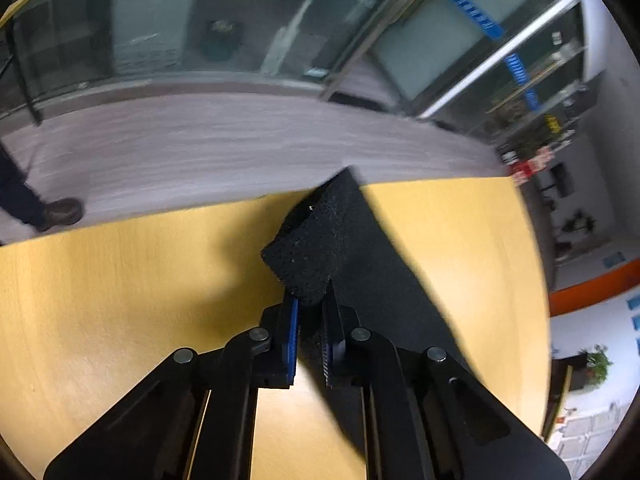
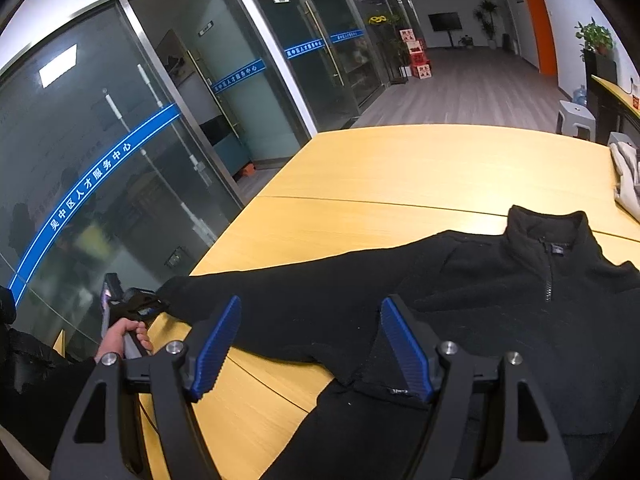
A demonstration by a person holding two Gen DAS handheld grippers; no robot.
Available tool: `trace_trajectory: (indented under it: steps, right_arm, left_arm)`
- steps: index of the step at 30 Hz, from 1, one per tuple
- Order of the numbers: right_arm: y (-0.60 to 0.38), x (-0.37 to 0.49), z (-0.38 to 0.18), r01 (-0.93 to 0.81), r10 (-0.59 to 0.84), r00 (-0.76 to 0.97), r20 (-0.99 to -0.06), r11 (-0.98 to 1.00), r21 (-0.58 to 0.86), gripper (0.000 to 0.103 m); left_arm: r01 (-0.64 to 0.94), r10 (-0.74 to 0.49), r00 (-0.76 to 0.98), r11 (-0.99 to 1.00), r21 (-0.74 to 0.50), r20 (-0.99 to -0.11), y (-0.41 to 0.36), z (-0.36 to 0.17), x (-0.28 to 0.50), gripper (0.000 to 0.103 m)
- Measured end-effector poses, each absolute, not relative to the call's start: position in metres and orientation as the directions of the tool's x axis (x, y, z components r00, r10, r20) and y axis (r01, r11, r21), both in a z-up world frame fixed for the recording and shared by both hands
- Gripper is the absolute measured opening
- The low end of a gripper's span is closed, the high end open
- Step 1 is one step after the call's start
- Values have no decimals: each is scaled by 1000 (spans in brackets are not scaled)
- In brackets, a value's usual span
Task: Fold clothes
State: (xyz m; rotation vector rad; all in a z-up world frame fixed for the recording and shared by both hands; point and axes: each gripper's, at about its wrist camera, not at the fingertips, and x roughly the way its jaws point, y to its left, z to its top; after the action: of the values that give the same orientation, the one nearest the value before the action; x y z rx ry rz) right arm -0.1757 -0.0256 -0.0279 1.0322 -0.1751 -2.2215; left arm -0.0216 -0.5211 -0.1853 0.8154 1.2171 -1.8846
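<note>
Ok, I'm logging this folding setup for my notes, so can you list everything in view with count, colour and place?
Fleece jacket: one, black, zip collar, spread flat on the table, one sleeve stretched toward the left gripper.
Sleeve cuff: one, black, pinched between the left gripper's pads.
Table: one, yellow wood, under the jacket.
Light cloth: one pile, off-white, at the table's far right edge.
Stool: one, grey, beyond the table.
Glass doors: a row, blue-striped, left of the table.
Potted plant: one, green, by the right wall.
Left gripper: black, blue pads, shut on the cuff.
Right gripper: black, blue pads, open over the jacket.
</note>
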Motion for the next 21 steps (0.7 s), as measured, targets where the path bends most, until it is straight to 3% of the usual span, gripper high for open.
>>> trace_trajectory:
  steps: [6, 13, 17, 21]
  right_arm:
    - [5, -166, -14, 507, -637, -508, -579, -765, 397, 77]
    - [98, -158, 22, 432, -568, -656, -496, -822, 370, 77]
    - [187, -144, 35, 338, -482, -741, -468, -869, 361, 77]
    - [288, -122, 32, 199, -374, -790, -486, -906, 375, 77]
  left_arm:
    - [654, -192, -731, -474, -590, -655, -438, -70, -41, 7]
    - [335, 77, -870, -633, -698, -488, -249, 44, -87, 7]
    - [198, 242, -862, -648, -735, -446, -122, 70, -110, 7]
    - [119, 368, -798, -680, -724, -477, 7, 64, -132, 7]
